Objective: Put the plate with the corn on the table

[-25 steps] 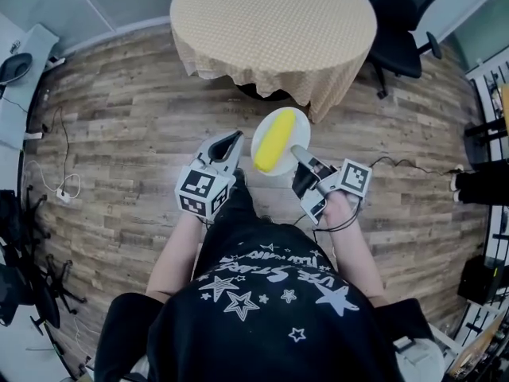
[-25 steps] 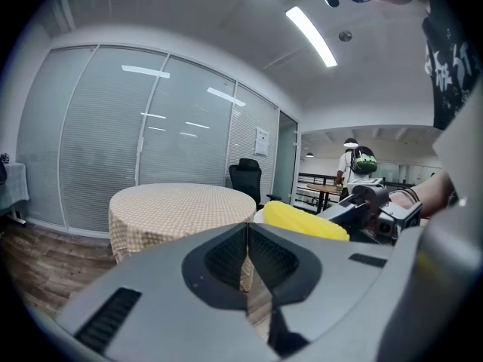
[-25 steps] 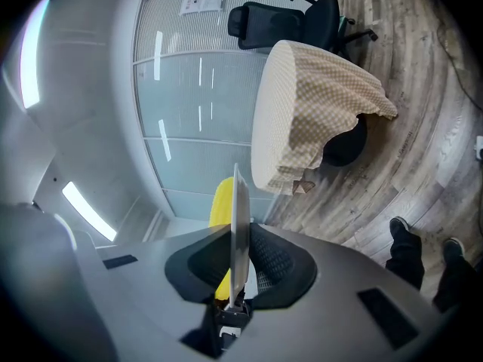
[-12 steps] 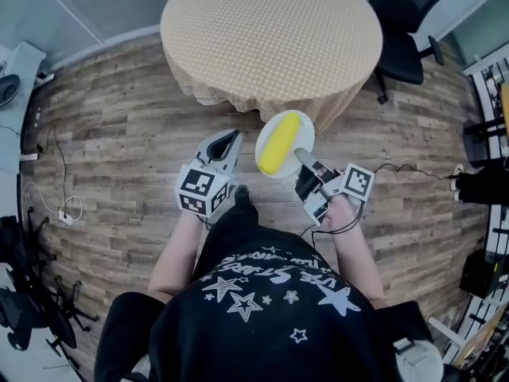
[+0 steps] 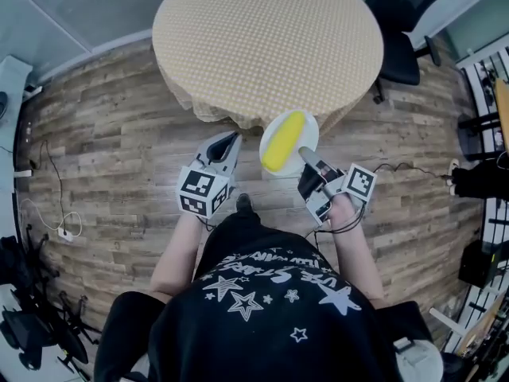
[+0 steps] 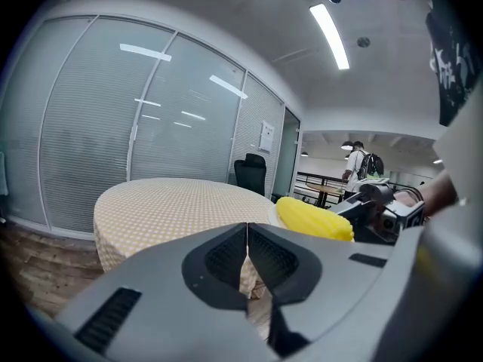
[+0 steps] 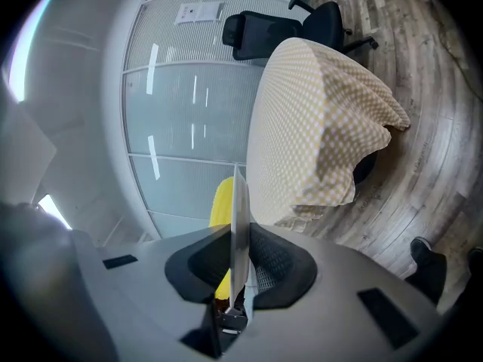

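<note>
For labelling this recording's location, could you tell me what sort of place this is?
Probably an office meeting area: glass partition walls, a black office chair and a cloth-covered round table.

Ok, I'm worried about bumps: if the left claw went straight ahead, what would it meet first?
Probably the table edge: the shut left claw points at its cloth, just left of the plate. Depth is unclear.

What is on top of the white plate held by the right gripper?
One yellow corn cob lies on the plate, whose rim the right gripper clamps. The plate surface beneath the cob is covered.
</note>
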A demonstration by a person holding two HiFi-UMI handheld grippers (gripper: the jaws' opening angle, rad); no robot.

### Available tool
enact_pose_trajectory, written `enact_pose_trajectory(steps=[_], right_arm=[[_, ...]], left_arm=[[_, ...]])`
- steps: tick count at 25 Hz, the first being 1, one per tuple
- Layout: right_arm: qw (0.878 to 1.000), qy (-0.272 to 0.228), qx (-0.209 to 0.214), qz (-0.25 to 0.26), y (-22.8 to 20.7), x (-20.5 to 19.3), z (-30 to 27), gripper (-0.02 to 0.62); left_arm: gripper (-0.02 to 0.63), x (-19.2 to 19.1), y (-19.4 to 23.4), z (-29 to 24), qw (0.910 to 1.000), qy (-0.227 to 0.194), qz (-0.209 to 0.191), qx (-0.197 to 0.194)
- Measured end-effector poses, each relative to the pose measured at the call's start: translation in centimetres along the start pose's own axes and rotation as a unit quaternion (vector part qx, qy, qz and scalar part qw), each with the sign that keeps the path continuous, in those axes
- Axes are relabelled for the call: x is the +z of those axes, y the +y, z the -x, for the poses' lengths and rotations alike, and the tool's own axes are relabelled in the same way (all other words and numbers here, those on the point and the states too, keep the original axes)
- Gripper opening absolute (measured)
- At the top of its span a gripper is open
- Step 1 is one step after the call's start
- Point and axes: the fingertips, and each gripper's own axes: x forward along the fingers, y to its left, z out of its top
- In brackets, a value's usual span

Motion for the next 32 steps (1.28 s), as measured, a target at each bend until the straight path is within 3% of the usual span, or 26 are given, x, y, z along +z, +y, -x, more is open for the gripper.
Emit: enact_pose_trajectory(steps=[8, 18, 24, 32], right_arm=[[0.999, -0.036, 0.014, -0.023, 0.9, 3.1, -4.2, 0.060], [0.997, -0.074, -0.002, 0.007, 0.8, 6.2, -3.9, 0.060], [0.998, -0.054, 0.003, 0.013, -0.1, 7.8, -5.4, 0.060], [1.000, -0.015, 0.025, 0.003, 0.4, 13.7, -13.4, 0.060]], left_arm=[[0.011, 1.3, 4.2, -2.5, 0.9998, 0.005, 0.003, -0.022], [0.011, 1.9, 6.0, -4.3, 0.9989, 0.002, -0.011, -0.045], [0.011, 2.6, 6.5, -4.5, 0.9995, 0.000, -0.023, -0.024], [0.011, 4.7, 12.1, -9.3, 0.9996, 0.010, -0.011, 0.024]])
